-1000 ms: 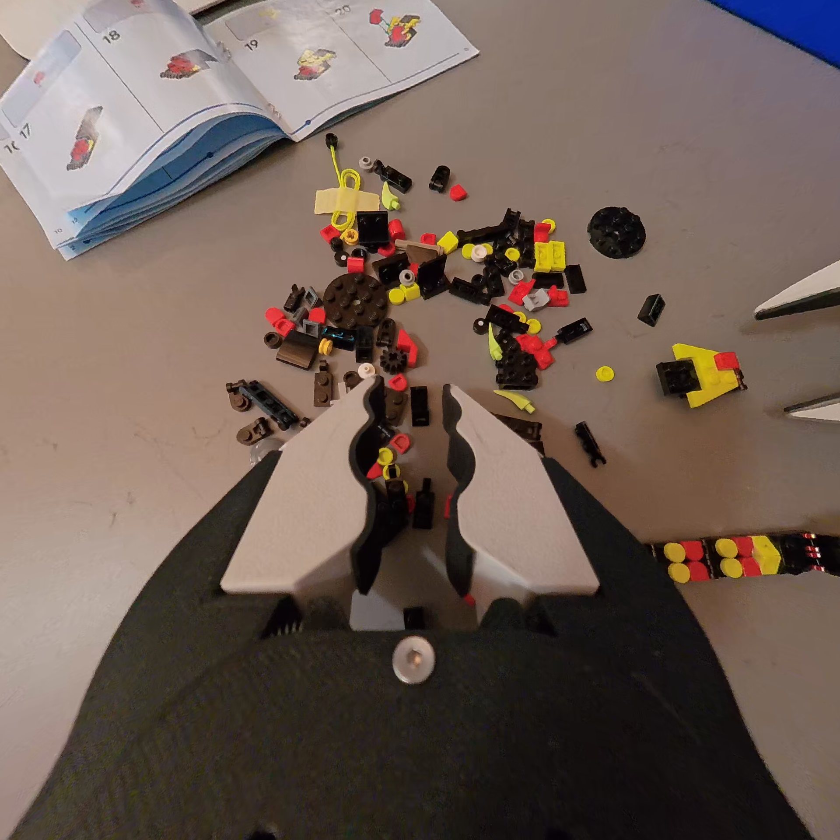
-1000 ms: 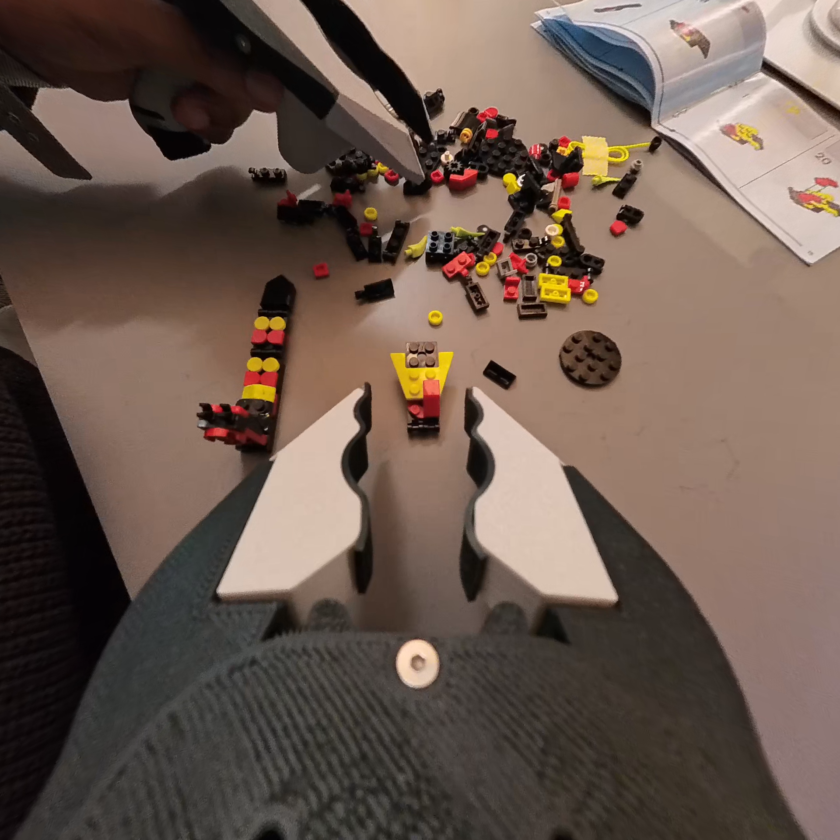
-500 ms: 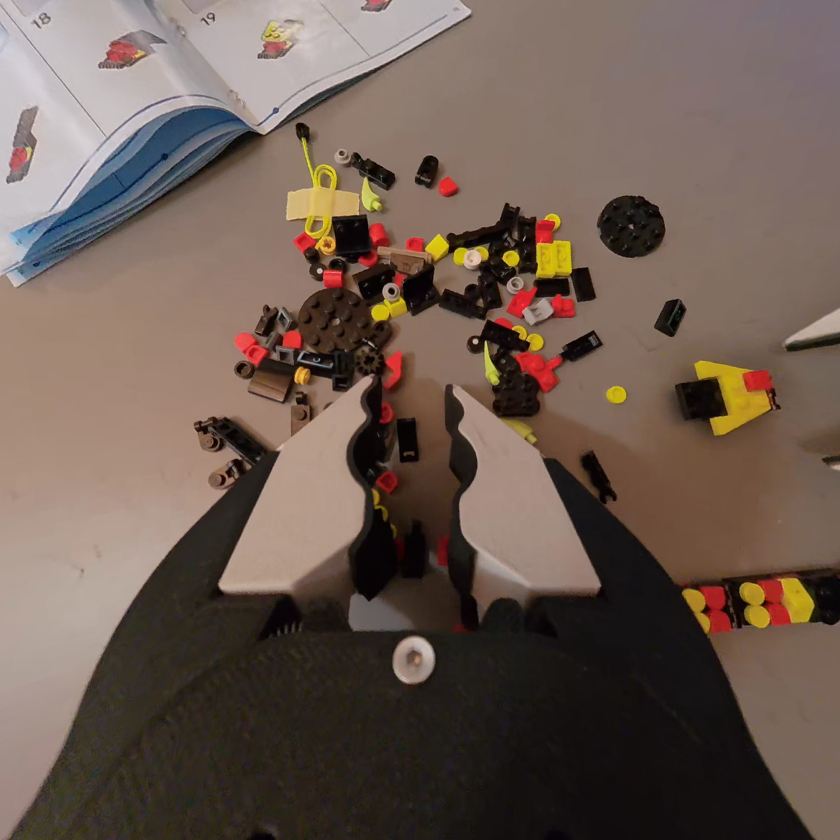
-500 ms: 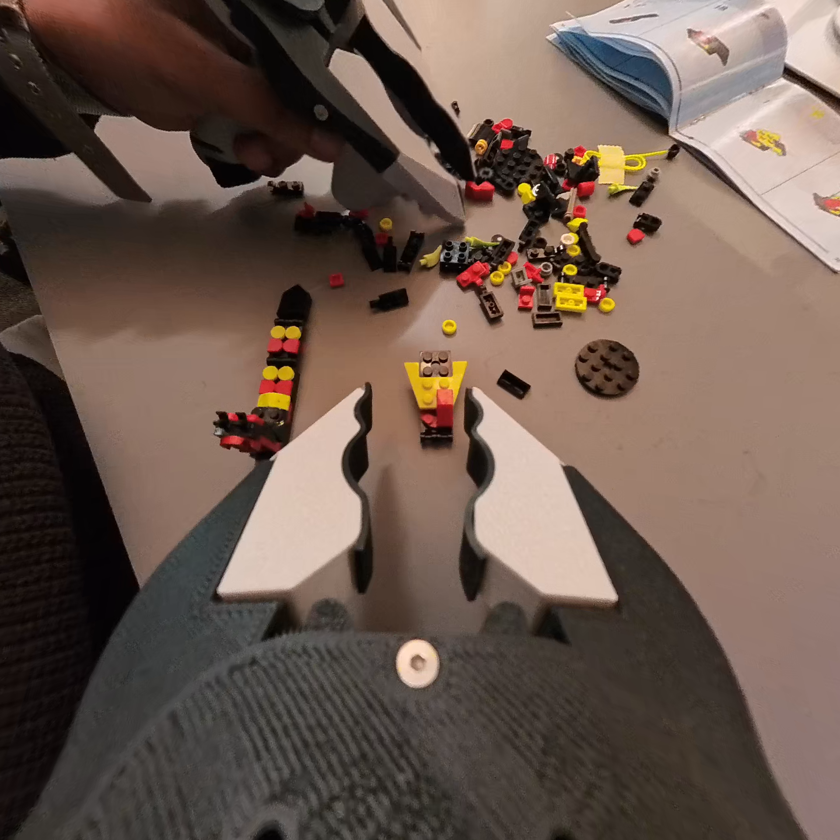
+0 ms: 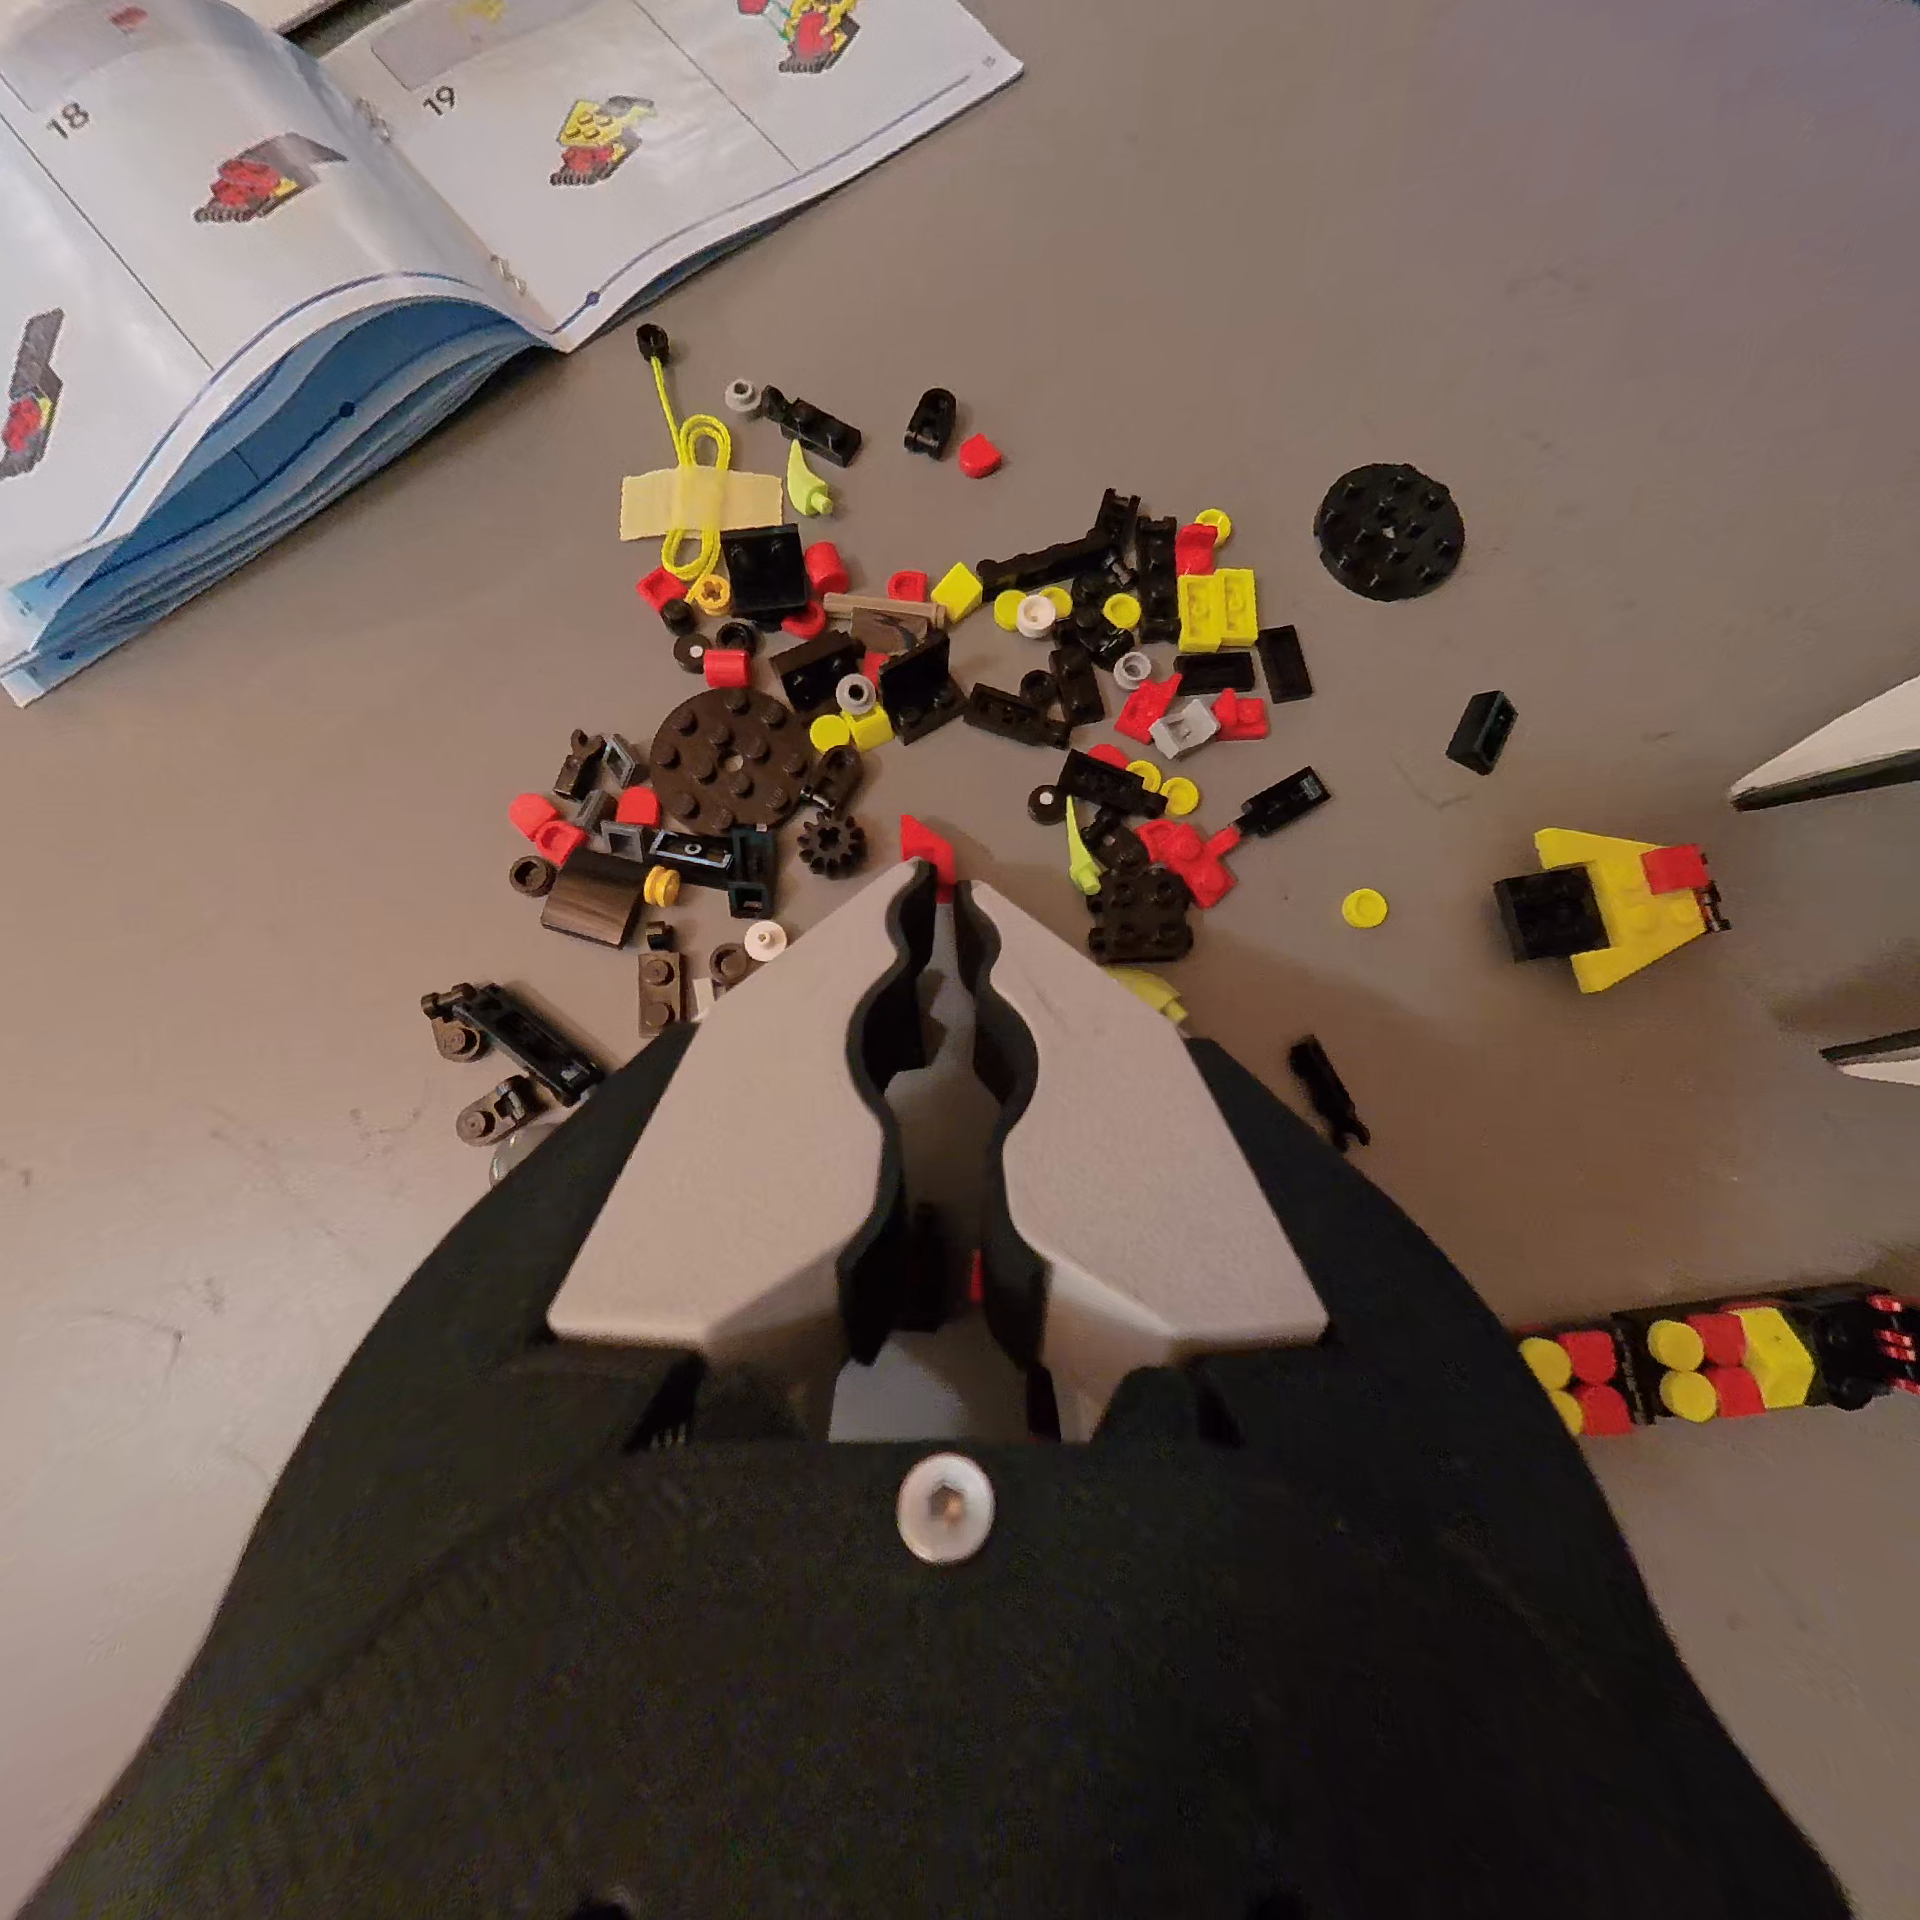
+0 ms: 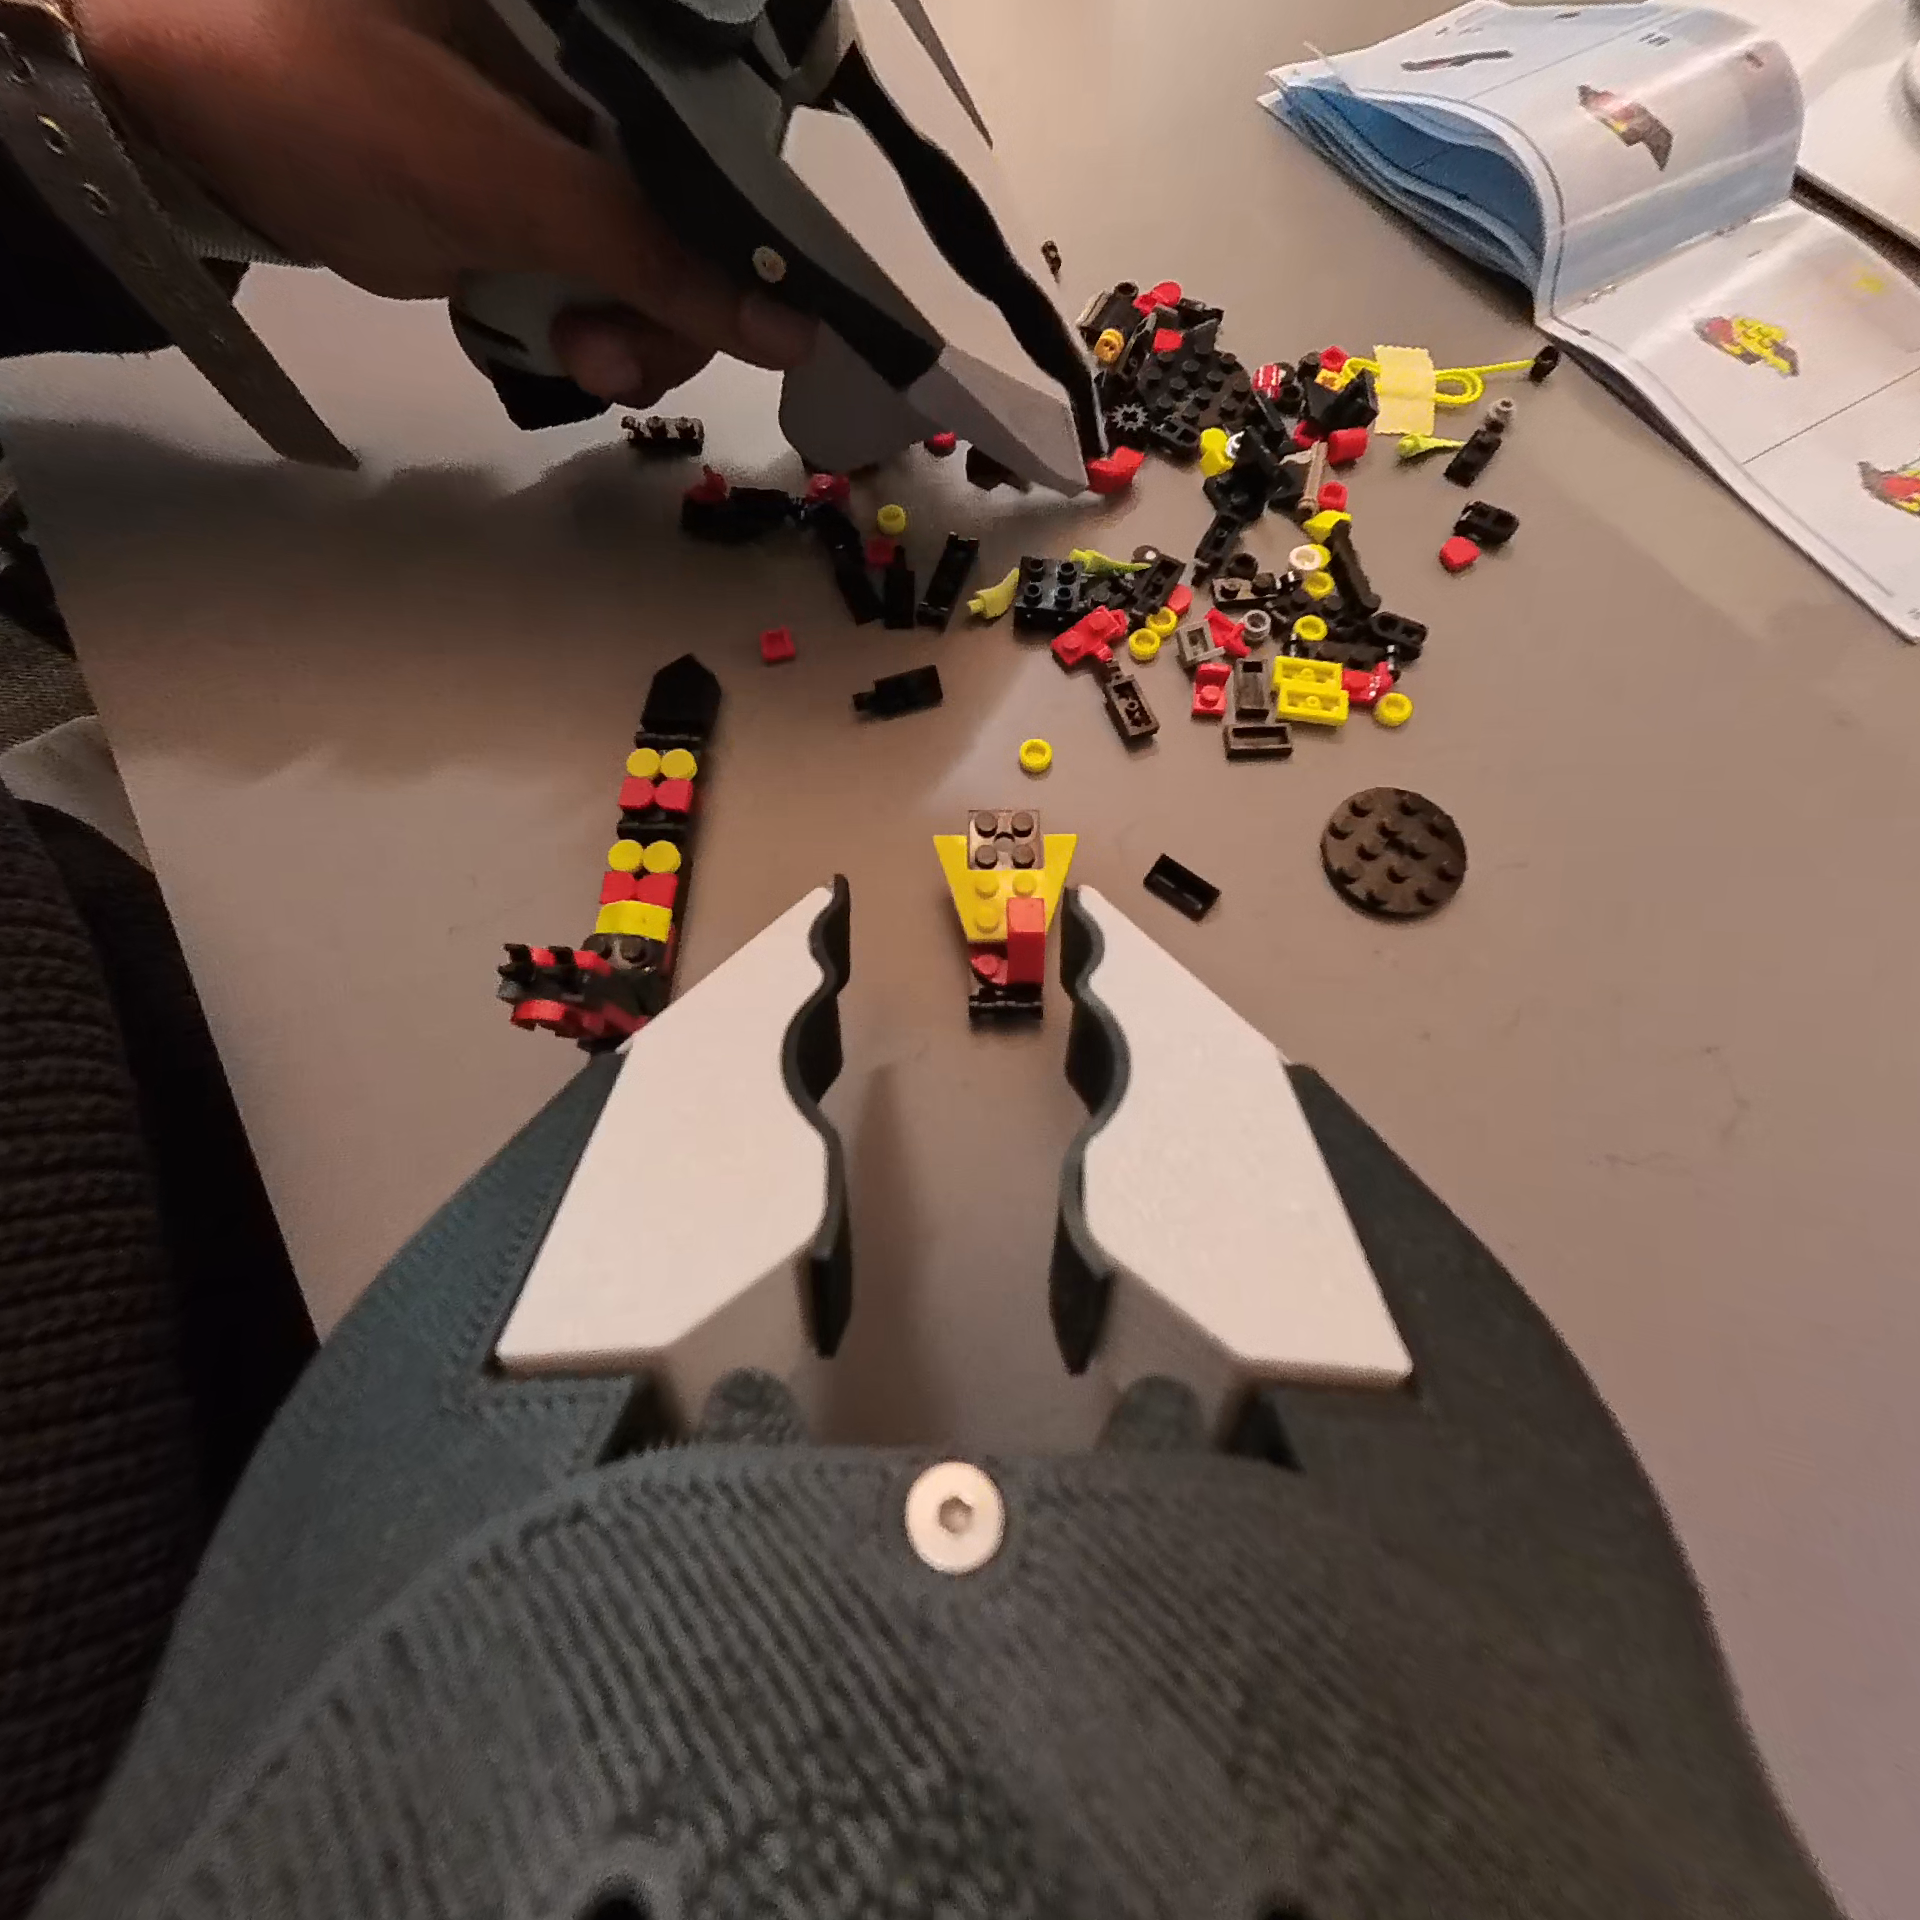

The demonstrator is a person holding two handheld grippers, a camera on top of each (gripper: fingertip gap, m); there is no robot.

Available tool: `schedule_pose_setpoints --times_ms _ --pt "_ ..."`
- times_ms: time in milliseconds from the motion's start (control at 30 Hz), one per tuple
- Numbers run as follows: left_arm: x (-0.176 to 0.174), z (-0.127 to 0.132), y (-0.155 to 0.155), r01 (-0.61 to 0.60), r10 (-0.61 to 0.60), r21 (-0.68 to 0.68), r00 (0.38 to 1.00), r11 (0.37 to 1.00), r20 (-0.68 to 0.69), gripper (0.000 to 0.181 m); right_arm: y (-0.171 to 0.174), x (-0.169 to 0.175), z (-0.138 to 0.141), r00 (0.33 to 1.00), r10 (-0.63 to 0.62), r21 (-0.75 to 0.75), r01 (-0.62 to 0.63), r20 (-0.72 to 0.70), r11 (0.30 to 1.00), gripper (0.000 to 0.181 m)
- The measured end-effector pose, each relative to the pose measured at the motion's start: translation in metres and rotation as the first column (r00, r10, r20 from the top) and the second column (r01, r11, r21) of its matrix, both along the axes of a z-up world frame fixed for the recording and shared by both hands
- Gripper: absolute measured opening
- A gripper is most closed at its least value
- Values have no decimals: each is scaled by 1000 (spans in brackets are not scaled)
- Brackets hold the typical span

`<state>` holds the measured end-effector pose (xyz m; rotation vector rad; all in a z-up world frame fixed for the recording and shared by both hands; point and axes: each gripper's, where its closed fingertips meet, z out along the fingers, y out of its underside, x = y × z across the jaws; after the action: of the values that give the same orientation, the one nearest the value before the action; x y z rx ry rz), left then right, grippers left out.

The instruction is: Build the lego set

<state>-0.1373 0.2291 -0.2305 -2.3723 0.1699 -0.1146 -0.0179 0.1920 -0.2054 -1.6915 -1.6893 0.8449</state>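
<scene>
My left gripper (image 5: 940, 891) is shut on a small red piece (image 5: 925, 840) at the near edge of the loose lego pile (image 5: 1039, 665). The right wrist view shows it too, tips down on the table (image 6: 1083, 476) with the red piece (image 6: 1117, 468) at them. My right gripper (image 6: 951, 914) is open and low over the table. A small yellow wedge assembly with a red brick (image 6: 1003, 904) lies between its fingertips, nearer the right finger. A long black, red and yellow strip assembly (image 6: 649, 862) lies to its left, and also shows in the left wrist view (image 5: 1714, 1361).
An open instruction booklet (image 5: 312, 208) lies at the far left, and at the far right in the right wrist view (image 6: 1621, 135). A black round plate (image 6: 1392, 852) and a small black brick (image 6: 1181, 885) lie right of the yellow assembly. A hand (image 6: 416, 156) holds the left gripper. One gripper's finger ends stand about 12 cm off the other's. The black round plate (image 6: 1392, 852) sits 8 cm or so from the ends of my right fingers. The left camera catches it too, in the left wrist view (image 5: 1422, 526).
My left gripper has pushed forward into the pile and closed from open onto the red piece. My right gripper has moved slightly closer around the yellow assembly, still open.
</scene>
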Motion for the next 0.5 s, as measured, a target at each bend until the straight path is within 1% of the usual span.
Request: schedule_pose_setpoints --times_ms 200,300,400,433,500 --pt "5 9 -1 14 -14 20 1000 1000 19 1 3 0 4 1000 -4 23 4 -14 1000 38" --pt "15 21 -5 49 -52 33 996 998 75 0 9 0 17 997 -8 70 12 -70 997 33" --pt "40 33 -17 131 -130 7 967 991 221 0 9 -2 35 987 24 115 -6 -156 993 31" --pt "49 36 -23 167 -158 -7 947 986 281 0 6 -2 40 983 46 128 -24 -176 991 30" --pt "70 43 -37 252 -212 -42 881 967 424 1 -3 -3 46 973 104 154 -73 -207 985 30"
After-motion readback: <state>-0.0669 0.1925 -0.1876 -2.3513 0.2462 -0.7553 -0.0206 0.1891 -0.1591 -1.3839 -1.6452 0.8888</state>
